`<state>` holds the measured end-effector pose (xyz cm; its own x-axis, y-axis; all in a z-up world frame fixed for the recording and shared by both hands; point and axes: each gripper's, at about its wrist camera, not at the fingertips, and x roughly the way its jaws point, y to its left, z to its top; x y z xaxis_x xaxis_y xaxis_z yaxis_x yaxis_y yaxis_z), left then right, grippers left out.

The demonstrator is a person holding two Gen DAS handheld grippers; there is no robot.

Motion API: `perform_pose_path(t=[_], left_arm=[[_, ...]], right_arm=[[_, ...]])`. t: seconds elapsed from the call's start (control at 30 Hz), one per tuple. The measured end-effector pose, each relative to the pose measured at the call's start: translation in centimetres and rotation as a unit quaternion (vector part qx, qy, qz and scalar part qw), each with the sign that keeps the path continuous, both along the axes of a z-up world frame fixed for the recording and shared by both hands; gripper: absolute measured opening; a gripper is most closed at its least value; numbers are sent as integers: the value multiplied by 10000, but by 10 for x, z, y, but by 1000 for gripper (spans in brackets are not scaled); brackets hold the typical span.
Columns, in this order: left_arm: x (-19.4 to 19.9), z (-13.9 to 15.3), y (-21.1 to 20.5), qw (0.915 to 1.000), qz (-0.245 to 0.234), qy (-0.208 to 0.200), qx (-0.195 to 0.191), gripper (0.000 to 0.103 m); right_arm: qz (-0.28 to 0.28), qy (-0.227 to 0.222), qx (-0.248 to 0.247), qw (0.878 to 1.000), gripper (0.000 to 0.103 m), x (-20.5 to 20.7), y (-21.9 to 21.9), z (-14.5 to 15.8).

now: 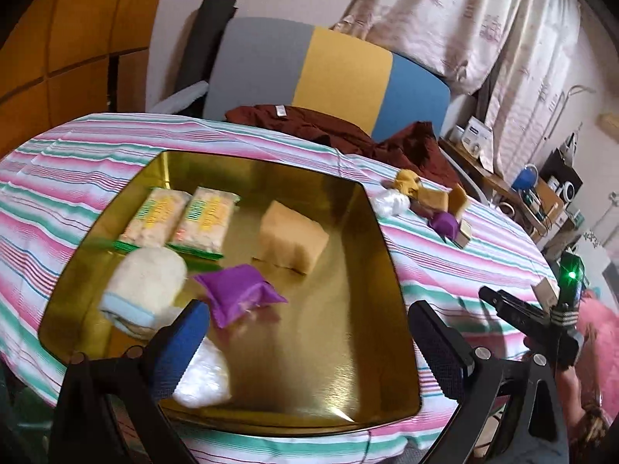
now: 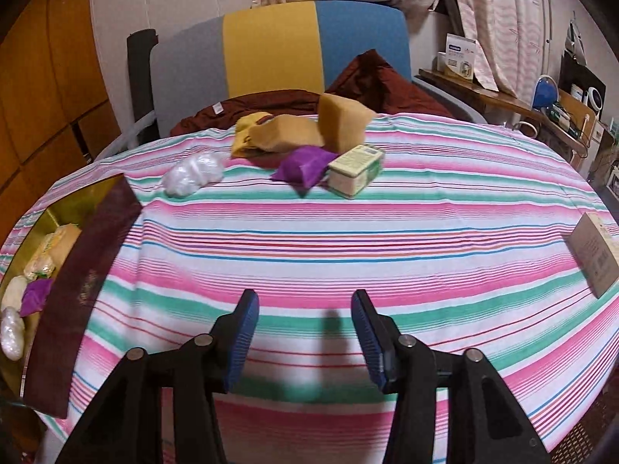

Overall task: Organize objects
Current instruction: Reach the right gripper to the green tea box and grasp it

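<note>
A gold tin sits on the striped cloth. It holds two snack packs, a tan sponge, a purple pouch, a cream rolled cloth and a white plastic bag. My left gripper hangs open over the tin's near side with nothing between its pads. My right gripper is open above bare cloth, well short of a pile: white bag, yellow cloth, two tan sponges, a purple pouch and a green-white box.
A brown card box lies at the cloth's right edge. A dark red garment is bunched at the far edge before a grey, yellow and blue chair back. The tin's dark red outer wall stands at the left in the right wrist view.
</note>
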<state>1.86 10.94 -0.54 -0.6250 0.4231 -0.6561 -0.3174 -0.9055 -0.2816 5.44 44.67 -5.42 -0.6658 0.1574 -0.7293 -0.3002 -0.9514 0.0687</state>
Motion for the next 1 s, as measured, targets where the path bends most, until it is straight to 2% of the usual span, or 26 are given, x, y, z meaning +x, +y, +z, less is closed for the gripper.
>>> perform_pose_path(t=[0.03, 0.13, 0.47, 0.77, 1.0], left_arm=[[2, 1, 4, 10000, -45, 21, -16, 103], [6, 2, 13, 9998, -159, 95, -56, 103], [10, -3, 51, 9982, -551, 21, -235, 103], [17, -6, 70, 9964, -794, -20, -295, 103], [24, -3, 79, 9947, -952, -3, -383, 103]], right_arm=[[-16, -24, 6, 10000, 61, -1, 4, -1], [-25, -82, 8, 10000, 67, -6, 13, -4], [-122, 8, 273, 9996, 68, -44, 36, 6], [-976, 97, -325, 9947, 68, -102, 89, 19], [-1188, -304, -505, 9912, 68, -146, 108, 2]])
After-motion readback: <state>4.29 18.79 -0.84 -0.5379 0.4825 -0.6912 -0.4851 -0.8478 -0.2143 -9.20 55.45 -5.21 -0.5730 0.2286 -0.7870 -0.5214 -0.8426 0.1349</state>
